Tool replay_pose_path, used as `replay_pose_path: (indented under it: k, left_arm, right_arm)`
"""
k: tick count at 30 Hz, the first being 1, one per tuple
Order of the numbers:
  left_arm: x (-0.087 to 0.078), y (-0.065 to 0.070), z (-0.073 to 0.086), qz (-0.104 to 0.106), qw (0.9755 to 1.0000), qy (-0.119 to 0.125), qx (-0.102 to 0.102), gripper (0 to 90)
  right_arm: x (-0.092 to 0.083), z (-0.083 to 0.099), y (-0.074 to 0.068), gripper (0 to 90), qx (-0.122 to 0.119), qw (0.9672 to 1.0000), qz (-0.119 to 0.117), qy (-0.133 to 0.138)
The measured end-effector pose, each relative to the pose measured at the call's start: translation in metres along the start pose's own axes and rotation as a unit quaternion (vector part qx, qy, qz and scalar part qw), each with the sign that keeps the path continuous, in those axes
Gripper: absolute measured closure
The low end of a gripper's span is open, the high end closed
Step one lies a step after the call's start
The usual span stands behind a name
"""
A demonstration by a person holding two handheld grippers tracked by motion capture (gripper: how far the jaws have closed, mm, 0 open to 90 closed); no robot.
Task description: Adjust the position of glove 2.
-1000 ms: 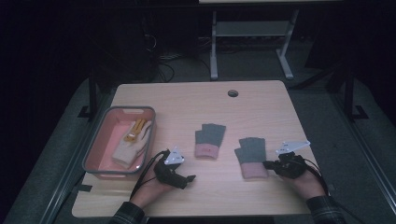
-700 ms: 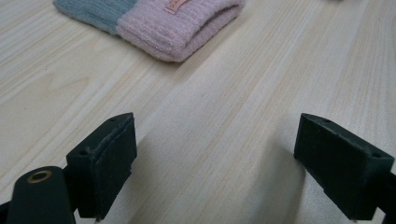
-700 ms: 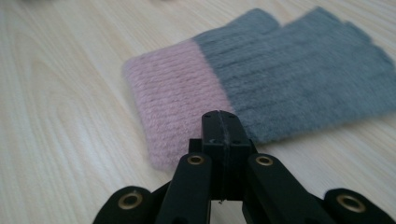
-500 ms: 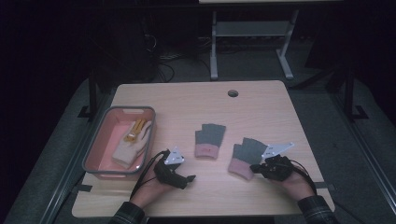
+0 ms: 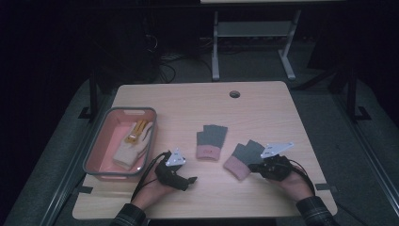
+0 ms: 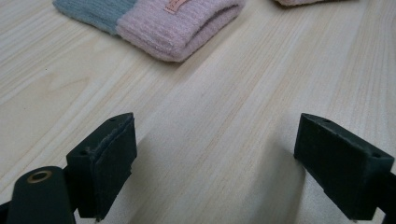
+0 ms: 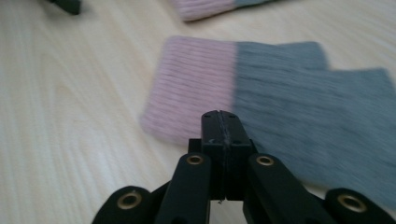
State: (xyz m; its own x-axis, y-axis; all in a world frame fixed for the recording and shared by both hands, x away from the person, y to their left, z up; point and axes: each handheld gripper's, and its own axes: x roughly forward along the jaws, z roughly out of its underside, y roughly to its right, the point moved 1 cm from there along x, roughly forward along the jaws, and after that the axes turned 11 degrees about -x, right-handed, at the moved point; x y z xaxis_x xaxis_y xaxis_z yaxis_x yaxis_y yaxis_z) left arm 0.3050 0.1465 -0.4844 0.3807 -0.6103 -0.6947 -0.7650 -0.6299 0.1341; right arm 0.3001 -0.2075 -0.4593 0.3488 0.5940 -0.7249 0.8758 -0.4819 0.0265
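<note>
Two grey gloves with pink cuffs lie on the wooden table. The right glove (image 5: pixel 242 157) (image 7: pixel 261 93) lies slanted, cuff toward the table's front. My right gripper (image 5: pixel 254 167) (image 7: pixel 219 122) is shut, its tips at that glove's near edge by the seam between pink and grey. I cannot tell whether any fabric is caught between the pads. The middle glove (image 5: pixel 211 141) (image 6: pixel 173 23) lies flat, cuff toward me. My left gripper (image 5: pixel 189 180) (image 6: pixel 215 158) rests on the table to the left of it, jaws wide open with only bare wood between them.
A pink tray (image 5: pixel 120 110) at the table's left holds a cream and yellow glove (image 5: pixel 134 143). A round cable hole (image 5: pixel 234 94) sits near the far edge. Beyond the table a metal stand (image 5: pixel 251 33) stands on the dark floor.
My right gripper has moved left, and the right glove has shifted left with it and turned to a slant. The left gripper and the middle glove have stayed put.
</note>
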Motion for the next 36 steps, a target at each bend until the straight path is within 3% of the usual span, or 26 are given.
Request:
replay_pose_path:
  k: [2,4,5,9,13,17,25,29,36]
  left_arm:
    - [0.0,0.0,0.0,0.001,1.0,0.0,0.001,12.4]
    - [0.0,0.0,0.0,0.001,1.0,0.0,0.001,12.4]
    - [0.0,0.0,0.0,0.001,1.0,0.001,0.001,12.4]
    - [0.0,0.0,0.0,-0.001,1.0,0.0,-0.001,12.5]
    - [0.001,-0.001,-0.001,-0.005,1.0,0.001,-0.008,12.5]
    - [0.001,0.0,-0.001,-0.005,0.9999,0.001,-0.01,12.4]
    - [0.0,-0.001,-0.009,-0.018,0.9996,-0.016,-0.013,13.4]
    - [-0.002,-0.002,-0.02,-0.013,0.9995,-0.004,-0.029,15.0]
    - [-0.003,-0.008,-0.043,-0.002,0.9992,0.009,-0.039,24.4]
  right_arm:
    - [-0.006,0.006,0.005,80.9,0.015,0.9998,0.015,0.005]
    - [-0.016,0.017,0.014,66.5,0.034,0.9985,0.04,0.014]
    - [-0.016,0.017,0.014,66.5,0.034,0.9985,0.04,0.014]
    - [-0.026,0.031,0.03,48.0,0.069,0.9944,0.073,0.032]
    - [-0.029,0.048,0.045,30.3,0.095,0.9895,0.106,0.026]
    - [-0.029,0.059,0.053,20.3,0.114,0.9872,0.107,0.031]
    - [-0.021,0.065,0.052,13.6,0.099,0.9875,0.121,0.017]
    - [-0.018,0.065,0.051,12.9,0.084,0.9872,0.135,0.013]
    - [-0.017,0.064,0.05,12.1,0.083,0.9872,0.136,0.011]
